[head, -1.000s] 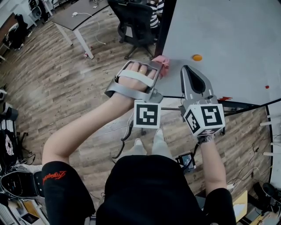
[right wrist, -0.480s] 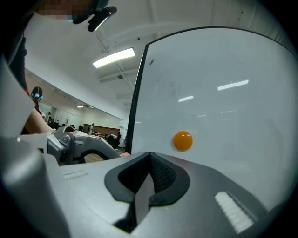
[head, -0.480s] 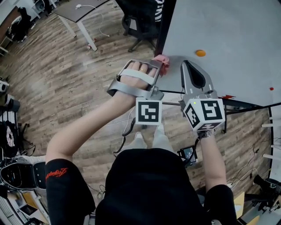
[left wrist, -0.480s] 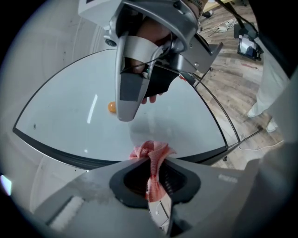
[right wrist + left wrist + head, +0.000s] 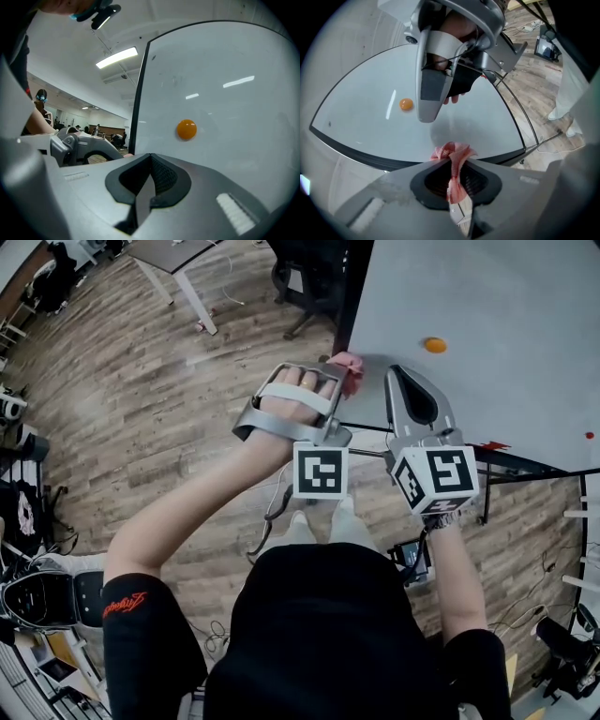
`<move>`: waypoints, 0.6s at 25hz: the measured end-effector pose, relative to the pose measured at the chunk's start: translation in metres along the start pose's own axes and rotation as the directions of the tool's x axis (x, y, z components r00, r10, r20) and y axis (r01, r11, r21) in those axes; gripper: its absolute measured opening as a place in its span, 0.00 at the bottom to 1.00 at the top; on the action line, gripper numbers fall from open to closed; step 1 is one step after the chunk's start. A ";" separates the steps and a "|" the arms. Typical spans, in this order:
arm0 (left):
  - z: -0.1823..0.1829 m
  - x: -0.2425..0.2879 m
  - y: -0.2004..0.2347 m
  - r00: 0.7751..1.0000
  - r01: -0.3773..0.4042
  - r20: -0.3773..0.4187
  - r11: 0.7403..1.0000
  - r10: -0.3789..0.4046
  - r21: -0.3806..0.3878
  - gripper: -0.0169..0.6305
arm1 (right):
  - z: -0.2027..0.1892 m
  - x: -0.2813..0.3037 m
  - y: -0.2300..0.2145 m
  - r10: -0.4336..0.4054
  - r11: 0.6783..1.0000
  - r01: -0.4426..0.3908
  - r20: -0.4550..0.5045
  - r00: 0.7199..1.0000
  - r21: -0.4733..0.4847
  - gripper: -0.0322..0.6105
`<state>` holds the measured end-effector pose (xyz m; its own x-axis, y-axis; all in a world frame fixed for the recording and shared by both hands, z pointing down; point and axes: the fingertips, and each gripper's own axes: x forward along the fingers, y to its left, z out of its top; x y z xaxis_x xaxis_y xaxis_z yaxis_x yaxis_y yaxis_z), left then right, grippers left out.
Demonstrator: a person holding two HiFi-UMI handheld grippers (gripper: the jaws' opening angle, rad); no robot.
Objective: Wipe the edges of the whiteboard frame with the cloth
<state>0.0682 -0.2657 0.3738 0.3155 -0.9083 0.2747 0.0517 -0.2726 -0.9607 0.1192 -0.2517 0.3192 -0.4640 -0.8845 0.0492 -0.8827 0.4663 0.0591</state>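
Note:
The whiteboard fills the upper right of the head view, with its dark frame running down its left edge. My left gripper is shut on a pink cloth, which sits against that frame near the lower left corner. In the left gripper view the cloth bunches out of the closed jaws, just before the frame. My right gripper lies beside it over the board surface, shut and holding nothing. An orange magnet sticks to the board just beyond it.
A small red magnet sits at the board's right. The board's stand bars run below its bottom edge. An office chair and a desk stand on the wooden floor beyond the frame.
The left gripper with the cloth has slid slightly along the left frame toward the lower corner. The right gripper has kept its place beside it. The head view has shifted a little.

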 end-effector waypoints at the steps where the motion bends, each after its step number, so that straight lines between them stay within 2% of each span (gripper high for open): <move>1: 0.000 0.001 -0.003 1.000 0.009 -0.006 1.000 -0.009 -0.001 0.10 | -0.002 0.000 0.000 0.005 1.000 -0.005 -0.004 1.000 0.003 0.05; 8: -0.003 0.006 -0.019 0.998 0.048 -0.036 0.999 -0.049 -0.020 0.10 | -0.021 0.008 0.000 0.040 0.999 -0.040 -0.028 0.999 0.014 0.05; 15: -0.001 0.010 -0.028 0.997 0.051 -0.054 0.998 -0.054 -0.045 0.10 | -0.033 0.012 0.002 0.085 0.996 -0.085 -0.037 0.996 0.013 0.05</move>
<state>0.0693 -0.2669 0.4037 0.2606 -0.9082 0.3275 0.0252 -0.3327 -0.9427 0.1139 -0.2608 0.3530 -0.5344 -0.8403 0.0908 -0.8410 0.5394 0.0419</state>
